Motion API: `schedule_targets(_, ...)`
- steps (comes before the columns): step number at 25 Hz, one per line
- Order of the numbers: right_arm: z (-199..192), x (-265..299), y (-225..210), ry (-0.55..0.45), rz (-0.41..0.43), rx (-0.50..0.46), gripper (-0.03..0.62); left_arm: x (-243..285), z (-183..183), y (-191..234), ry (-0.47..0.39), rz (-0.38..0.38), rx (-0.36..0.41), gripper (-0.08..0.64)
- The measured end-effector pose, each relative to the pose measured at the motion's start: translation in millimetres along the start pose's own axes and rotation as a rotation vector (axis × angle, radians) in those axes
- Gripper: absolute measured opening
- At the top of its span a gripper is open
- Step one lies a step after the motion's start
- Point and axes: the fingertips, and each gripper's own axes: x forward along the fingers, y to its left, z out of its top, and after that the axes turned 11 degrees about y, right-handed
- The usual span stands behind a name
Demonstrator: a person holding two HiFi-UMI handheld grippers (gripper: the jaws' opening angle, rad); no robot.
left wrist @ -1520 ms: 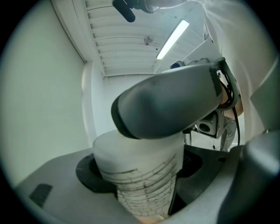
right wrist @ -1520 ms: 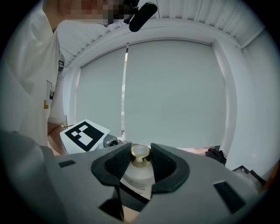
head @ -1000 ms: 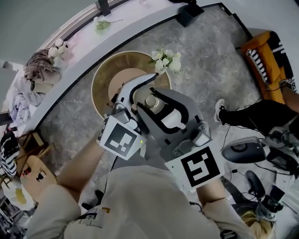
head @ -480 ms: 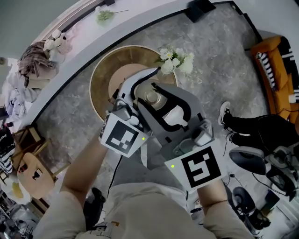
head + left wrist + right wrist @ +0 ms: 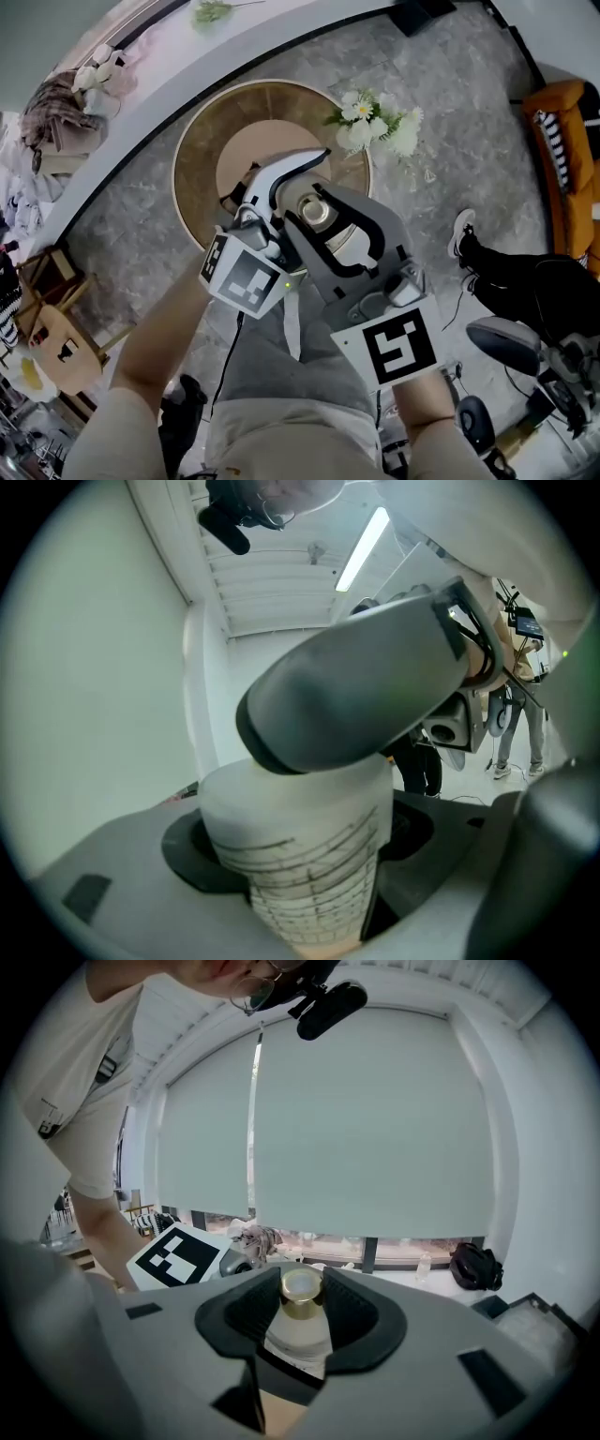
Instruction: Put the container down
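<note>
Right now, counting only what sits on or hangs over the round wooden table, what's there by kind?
Grippers: 2, the left gripper and the right gripper, both closed on the same item
Container: 1, white with a gold cap
Flower bunch: 1
Total: 4

Container [image 5: 314, 212] seemingly above table [image 5: 194, 150], flowers [image 5: 377, 124] behind
</note>
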Motion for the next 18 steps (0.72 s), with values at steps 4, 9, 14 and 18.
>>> schedule_targets(4,-21.8,25.7,-11.9,0.011,-0.009,0.036,0.140,19.1,-28.9,-0.8,-0.014,-0.022,-0.060,0.353)
schedule_targets(9,-65.6,54.5,-21.4,0.041,0.001,0.031,0.140,44.9,-73.5,-11.6,-0.004,-0.019,-0.076,0.353)
schedule_targets(14,-100.9,82.8,-31.3,0.042,-0.017,0.048,0.140,65.9,-111.5,-24.0,-0.047,-0.057,-0.110,0.353)
schedule_targets(18,-137.2,105.5,-42.1,0.063,-0.019,0.072,0.138,90.0,-149.0,-36.9,-0.026,-0.093,-0.113,0.353)
